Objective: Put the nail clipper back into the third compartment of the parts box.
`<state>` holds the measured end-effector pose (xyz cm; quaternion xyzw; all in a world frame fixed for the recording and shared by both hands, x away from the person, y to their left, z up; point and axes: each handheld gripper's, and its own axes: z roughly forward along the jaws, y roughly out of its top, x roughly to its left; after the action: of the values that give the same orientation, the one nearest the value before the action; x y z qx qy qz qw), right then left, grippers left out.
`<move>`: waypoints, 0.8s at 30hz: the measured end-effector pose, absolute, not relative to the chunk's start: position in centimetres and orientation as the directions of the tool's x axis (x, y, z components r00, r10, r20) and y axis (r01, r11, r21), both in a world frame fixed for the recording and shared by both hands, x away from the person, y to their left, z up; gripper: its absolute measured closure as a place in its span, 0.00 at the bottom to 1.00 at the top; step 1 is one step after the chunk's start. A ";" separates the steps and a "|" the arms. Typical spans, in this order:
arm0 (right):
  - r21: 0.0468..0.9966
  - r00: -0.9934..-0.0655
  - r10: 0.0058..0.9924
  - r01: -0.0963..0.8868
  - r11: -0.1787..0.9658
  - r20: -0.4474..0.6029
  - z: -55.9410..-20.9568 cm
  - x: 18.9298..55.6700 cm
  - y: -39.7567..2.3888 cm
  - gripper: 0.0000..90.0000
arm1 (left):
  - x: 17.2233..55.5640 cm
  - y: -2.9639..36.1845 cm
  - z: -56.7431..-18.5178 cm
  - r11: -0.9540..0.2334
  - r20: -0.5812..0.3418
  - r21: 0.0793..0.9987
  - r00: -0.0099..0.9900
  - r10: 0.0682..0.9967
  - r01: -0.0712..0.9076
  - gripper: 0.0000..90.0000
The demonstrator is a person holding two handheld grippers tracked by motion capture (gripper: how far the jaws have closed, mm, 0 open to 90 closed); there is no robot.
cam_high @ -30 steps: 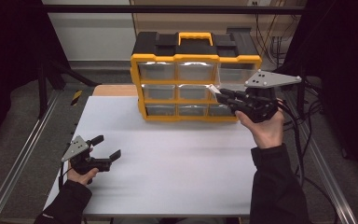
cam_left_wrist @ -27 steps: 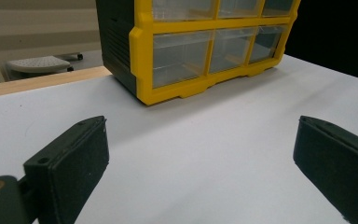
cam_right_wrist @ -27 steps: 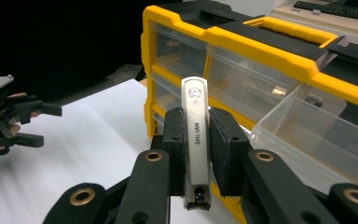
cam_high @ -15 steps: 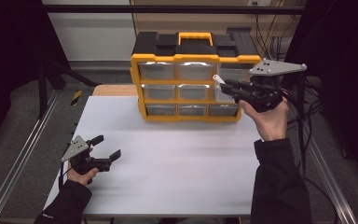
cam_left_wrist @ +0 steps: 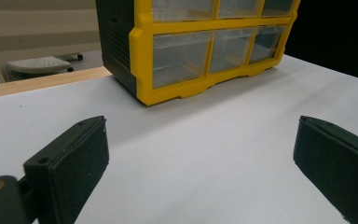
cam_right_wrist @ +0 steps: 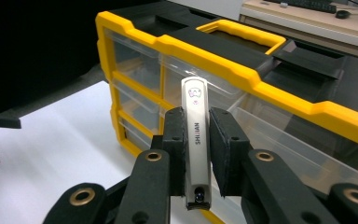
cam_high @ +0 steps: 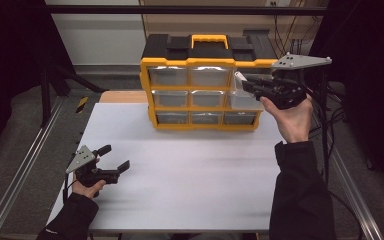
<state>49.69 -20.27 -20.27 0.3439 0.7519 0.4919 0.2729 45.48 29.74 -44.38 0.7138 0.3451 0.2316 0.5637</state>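
A yellow and black drawer cabinet stands at the back of the white table. Its top right clear drawer is pulled out. My right gripper hovers over that drawer's front, shut on a slim silver nail clipper that points toward the cabinet. The clipper's tip sticks out past the jaws. At the table's near left my left gripper rests low over the surface, open, with nothing between its fingers. In the left gripper view the cabinet lies ahead.
A wooden board shows behind the table at the left of the cabinet. Metal rails run along both sides of the table. Cables hang at the right behind my right hand.
My right gripper has risen with the clipper, from in front of the middle row to the height of the top row. The left gripper has stayed where it was.
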 end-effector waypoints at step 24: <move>0.911 -0.532 0.843 0.305 0.278 -0.080 -20.0 52.5 -21.6 0.86 | 45.5 29.7 -44.4 -0.128 -0.058 0.964 0.655 0.753 0.233 0.03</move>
<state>52.51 -21.57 -20.04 0.3854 0.7442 0.4607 0.2921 45.49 29.70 -44.41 0.7146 0.3449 0.2309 0.5631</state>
